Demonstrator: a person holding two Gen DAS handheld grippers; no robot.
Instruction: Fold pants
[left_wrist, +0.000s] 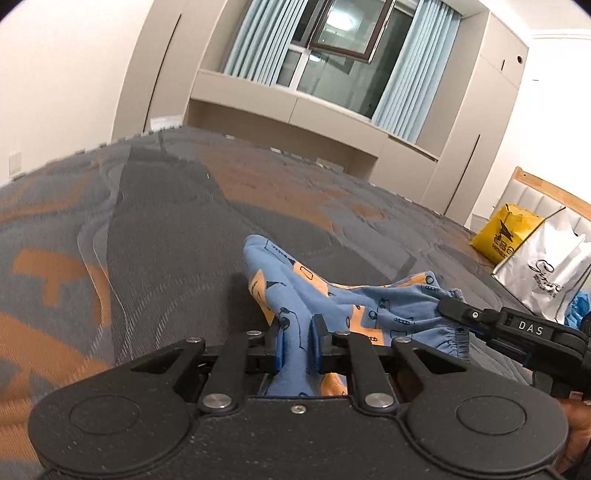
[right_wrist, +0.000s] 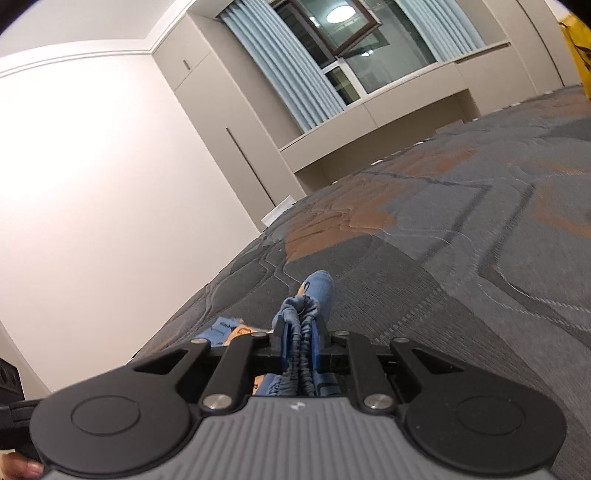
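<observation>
Bedroom, grey-and-orange patterned bed (left_wrist: 147, 206): blue printed pants (left_wrist: 332, 295) lie bunched, not flat. Left tool (left_wrist: 298, 339) clamped on fabric, right tool (right_wrist: 298, 341) clamped on the gathered waistband. Judged early: no neat fold visible, spreading and folding remain.

a bed (left_wrist: 155, 221) fills the foreground, covered by a quilted spread in grey and dark grey with rust-orange patches and curved stitched lines. at its far right edge in the left wrist view stand a yellow bag (left_wrist: 504, 232) with black print and, just beside it and nearer, a silver-white bag (left_wrist: 546, 266) with dark script lettering; behind both runs a padded headboard with a wooden rim (left_wrist: 554, 192). beyond the bed are beige cupboards (left_wrist: 465, 122) around a low recessed shelf. above that is a window (left_wrist: 343, 55) with one pane swung open, flanked by pale blue curtains (left_wrist: 413, 70). a ceiling lamp is mirrored in the glass. the wall (right_wrist: 92, 166) is plain white.
</observation>
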